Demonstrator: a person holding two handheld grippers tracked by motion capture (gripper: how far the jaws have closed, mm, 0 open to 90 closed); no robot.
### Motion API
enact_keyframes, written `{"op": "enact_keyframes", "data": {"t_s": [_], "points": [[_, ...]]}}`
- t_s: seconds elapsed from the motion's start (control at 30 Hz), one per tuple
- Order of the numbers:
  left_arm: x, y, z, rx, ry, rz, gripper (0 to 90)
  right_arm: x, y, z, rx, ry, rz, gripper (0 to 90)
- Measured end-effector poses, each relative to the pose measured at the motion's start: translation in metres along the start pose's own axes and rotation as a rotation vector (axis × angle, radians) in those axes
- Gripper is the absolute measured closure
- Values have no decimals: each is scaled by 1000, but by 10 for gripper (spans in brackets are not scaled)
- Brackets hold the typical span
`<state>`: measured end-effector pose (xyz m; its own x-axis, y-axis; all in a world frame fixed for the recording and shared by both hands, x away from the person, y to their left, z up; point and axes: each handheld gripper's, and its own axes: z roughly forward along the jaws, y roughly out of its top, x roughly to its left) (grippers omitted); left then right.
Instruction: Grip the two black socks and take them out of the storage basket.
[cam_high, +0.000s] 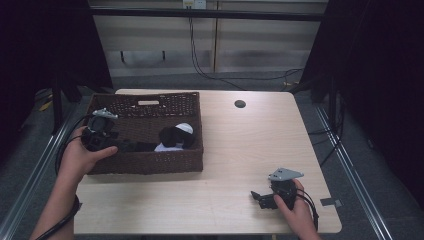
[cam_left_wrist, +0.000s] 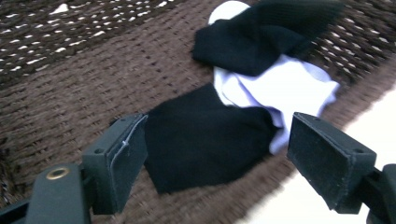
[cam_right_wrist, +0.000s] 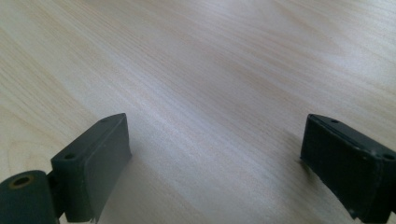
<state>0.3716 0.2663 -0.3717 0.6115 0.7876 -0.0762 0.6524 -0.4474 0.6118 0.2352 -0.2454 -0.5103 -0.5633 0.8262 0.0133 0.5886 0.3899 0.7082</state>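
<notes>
Woven basket with socks: risks and materials

Pale wood table (cam_high: 235, 150): smooth, flat, fine straight grain, rounded corners. The right gripper (cam_high: 264, 198) rests low over bare wood near the front edge, jaws wide apart and holding nothing, well apart from the basket.

Dark brown basket (cam_high: 150, 162): rectangular, coarse ribbed weave, low walls. Risk: a jaw could catch in the weave or nudge the wall and drag the whole basket.

Black sock (cam_left_wrist: 205, 135): soft knit, lying flat and limp on the basket floor, one end tucked under the white sock (cam_left_wrist: 285, 88). The left gripper (cam_left_wrist: 215, 154) hangs just above it, jaws apart on either side, not closed on it. Risk: a pinch taken too near the overlap would likely lift the white sock too, and thin cloth may slip from a shallow grip.

Second black sock (cam_left_wrist: 266, 32): ribbed, bunched, lying on top of the white one.
</notes>
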Motion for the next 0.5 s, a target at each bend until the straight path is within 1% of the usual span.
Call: {"op": "enact_keyframes", "data": {"t_s": [0.03, 0.07, 0.1, 0.13, 0.2, 0.27, 0.3, 0.33, 0.47, 0.5], "points": [[3, 1, 3, 11, 0, -6, 198, 0, 0, 0, 0, 0, 1, 75], [3, 1, 3, 11, 0, -6, 197, 0, 0, 0, 0, 0, 1, 75], [7, 1, 7, 17, 9, -12, 197, 0, 0, 0, -3, 0, -3, 75], [13, 1, 11, 37, 7, -22, 199, 0, 0, 0, -3, 0, -4, 75], [18, 2, 18, 62, 9, -30, 199, 0, 0, 0, -1, 0, 0, 76], [20, 3, 20, 70, 10, -27, 199, 0, 0, 0, -4, 1, -4, 75], [22, 4, 24, 84, 10, -30, 199, 0, 0, 0, -3, 1, -3, 75], [22, 4, 24, 84, 10, -30, 199, 0, 0, 0, -3, 1, -3, 75], [28, 11, 32, 122, 22, -24, 199, 0, 0, 0, -3, 1, -3, 75], [28, 11, 32, 122, 22, -24, 199, 0, 0, 0, -3, 1, -3, 75]]}}
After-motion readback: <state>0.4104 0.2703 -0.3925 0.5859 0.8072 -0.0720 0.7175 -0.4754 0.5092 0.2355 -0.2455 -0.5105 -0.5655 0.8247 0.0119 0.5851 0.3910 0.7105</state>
